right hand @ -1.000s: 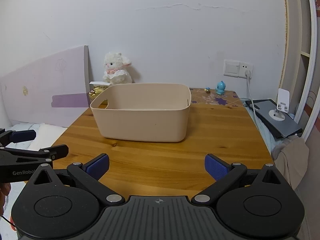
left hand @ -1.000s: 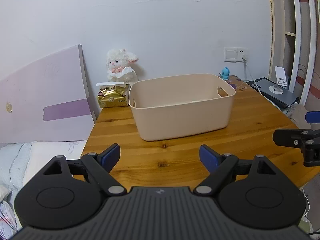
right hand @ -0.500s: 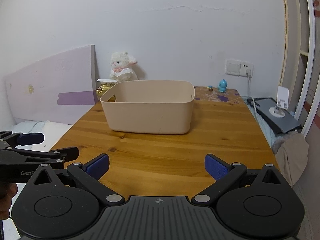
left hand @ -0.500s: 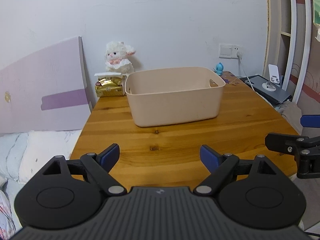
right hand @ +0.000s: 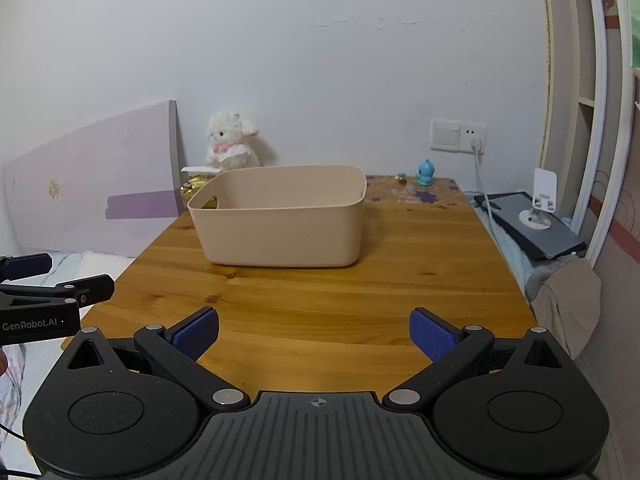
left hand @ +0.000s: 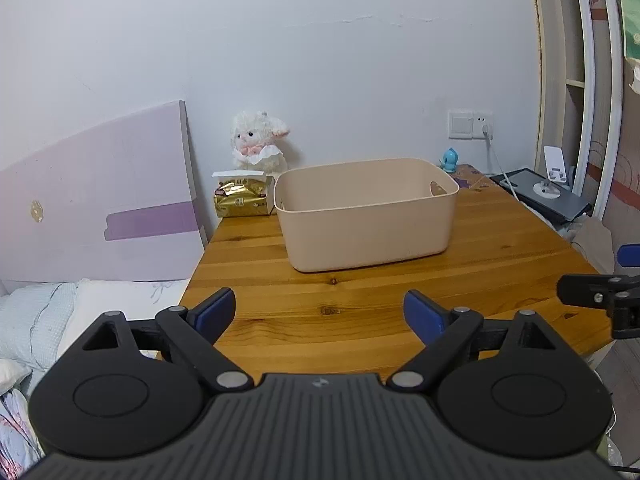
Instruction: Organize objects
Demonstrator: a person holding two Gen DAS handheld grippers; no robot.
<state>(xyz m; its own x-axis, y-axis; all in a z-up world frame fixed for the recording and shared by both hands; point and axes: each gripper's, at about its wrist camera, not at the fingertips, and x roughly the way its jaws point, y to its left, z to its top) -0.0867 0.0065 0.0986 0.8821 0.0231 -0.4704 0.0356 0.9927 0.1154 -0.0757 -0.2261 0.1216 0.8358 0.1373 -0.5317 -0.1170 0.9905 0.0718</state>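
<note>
A beige plastic bin (left hand: 366, 216) stands on the wooden table (left hand: 360, 304); it also shows in the right wrist view (right hand: 280, 216). Its inside is hidden by its walls. Behind it sit a white plush lamb (left hand: 258, 146), a gold tissue pack (left hand: 242, 200) and a small blue figurine (left hand: 450, 159). My left gripper (left hand: 319, 314) is open and empty above the table's near edge. My right gripper (right hand: 314, 334) is open and empty, also over the near edge, to the right of the left one.
A lilac board (left hand: 100, 200) leans on the wall at the left, with bedding (left hand: 36, 320) below it. A dark tablet with a white stand (left hand: 544, 196) and a charging cable (right hand: 482, 188) lie right of the table. Shelves (left hand: 580, 80) rise at far right.
Both grippers have pulled back from the bin, which now looks smaller and farther. More of the table's near part shows. Both stay open.
</note>
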